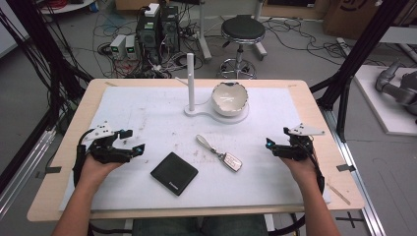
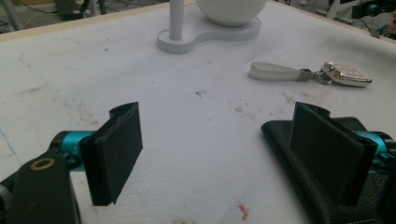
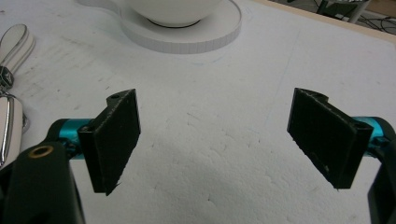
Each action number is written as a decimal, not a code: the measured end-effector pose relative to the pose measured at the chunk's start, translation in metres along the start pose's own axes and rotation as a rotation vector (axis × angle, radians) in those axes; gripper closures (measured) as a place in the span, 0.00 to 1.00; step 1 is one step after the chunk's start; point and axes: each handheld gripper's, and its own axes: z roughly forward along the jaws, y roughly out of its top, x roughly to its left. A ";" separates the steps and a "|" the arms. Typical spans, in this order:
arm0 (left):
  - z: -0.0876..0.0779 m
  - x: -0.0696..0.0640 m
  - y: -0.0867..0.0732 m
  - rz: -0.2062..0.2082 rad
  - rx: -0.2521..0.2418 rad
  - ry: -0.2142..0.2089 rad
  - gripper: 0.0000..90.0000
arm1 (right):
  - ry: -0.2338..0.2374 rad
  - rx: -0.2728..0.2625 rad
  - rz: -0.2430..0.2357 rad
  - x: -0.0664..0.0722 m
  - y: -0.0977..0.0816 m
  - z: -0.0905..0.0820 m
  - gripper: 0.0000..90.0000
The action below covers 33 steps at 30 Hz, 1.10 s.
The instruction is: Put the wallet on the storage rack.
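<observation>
While both the left gripper and right gripper stood agape and empty, the flat black leather wallet lay between them, nearer the left; approaching its edge low probably suited best.

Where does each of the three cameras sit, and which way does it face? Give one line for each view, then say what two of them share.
High view: above the person's side, looking forward and down on the table; both forearms enter from the bottom, holding the left gripper and right gripper.
Left gripper view: rides the left gripper, looking across the white mat toward the stand; its own black jaws show, wide apart.
Right gripper view: rides the right gripper, facing the bowl; its jaws show, open.
Shared: both gripper views show the key fob.
</observation>
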 end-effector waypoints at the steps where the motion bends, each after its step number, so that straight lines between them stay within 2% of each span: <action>1: 0.001 0.000 0.000 0.004 0.006 -0.004 0.19 | 0.002 0.002 0.000 0.000 0.000 0.000 0.19; 15: 0.002 -0.004 0.001 0.014 0.011 -0.015 0.19 | -0.002 0.004 0.001 0.000 0.000 0.000 0.19; 22: 0.007 -0.009 0.002 0.024 0.025 -0.042 0.19 | -0.004 0.007 -0.002 0.000 -0.001 0.000 0.19; 27: 0.014 -0.016 0.003 0.036 0.046 -0.075 0.19 | -0.003 0.010 0.000 0.000 -0.001 0.001 0.19; 33: 0.029 -0.027 0.002 0.063 0.116 -0.125 0.19 | -0.001 0.019 -0.014 0.002 -0.001 0.001 0.19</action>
